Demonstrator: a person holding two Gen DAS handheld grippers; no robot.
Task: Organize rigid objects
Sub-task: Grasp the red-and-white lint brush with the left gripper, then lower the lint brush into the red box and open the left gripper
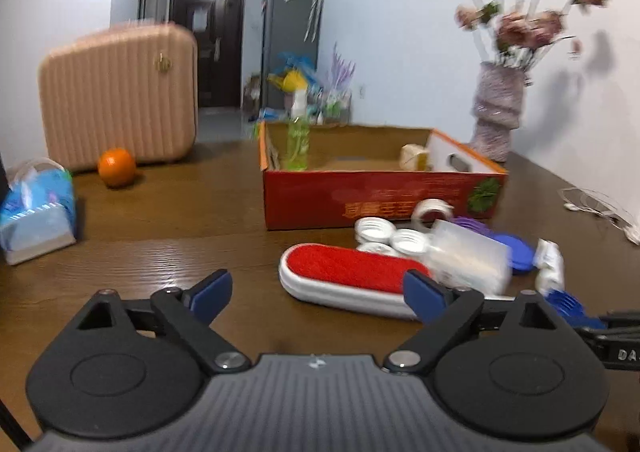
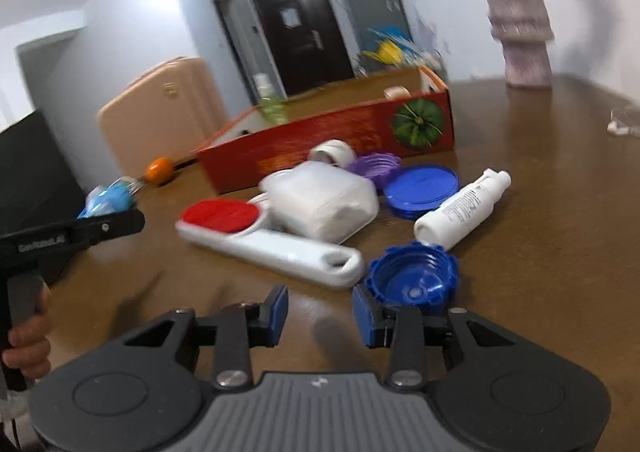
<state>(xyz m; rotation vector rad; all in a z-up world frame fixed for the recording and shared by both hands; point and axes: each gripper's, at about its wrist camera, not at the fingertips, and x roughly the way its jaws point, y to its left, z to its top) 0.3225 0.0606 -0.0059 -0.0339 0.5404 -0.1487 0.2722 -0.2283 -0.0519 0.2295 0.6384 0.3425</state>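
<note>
A red open cardboard box (image 1: 380, 196) (image 2: 320, 144) stands on the brown table; inside are a green spray bottle (image 1: 298, 136) and a small carton (image 1: 414, 158). In front of it lie a red-and-white lint brush (image 1: 344, 280) (image 2: 260, 236), white caps (image 1: 384, 236), a clear plastic case (image 2: 320, 200), a tape roll (image 2: 332, 152), a purple lid (image 2: 374, 166), a flat blue lid (image 2: 420, 188), a white tube bottle (image 2: 460, 212) and a blue screw cap (image 2: 414, 278). My left gripper (image 1: 318, 296) is open wide just short of the brush. My right gripper (image 2: 322, 316) is open narrowly with nothing between its pads, the blue cap just beyond its right finger.
A pink suitcase (image 1: 120, 96), an orange (image 1: 117, 167) and a blue tissue pack (image 1: 38, 212) sit at the left. A vase of flowers (image 1: 498, 108) stands at the back right, white earphones (image 1: 600, 208) by the right edge. A hand (image 2: 28, 336) grips the left tool's handle.
</note>
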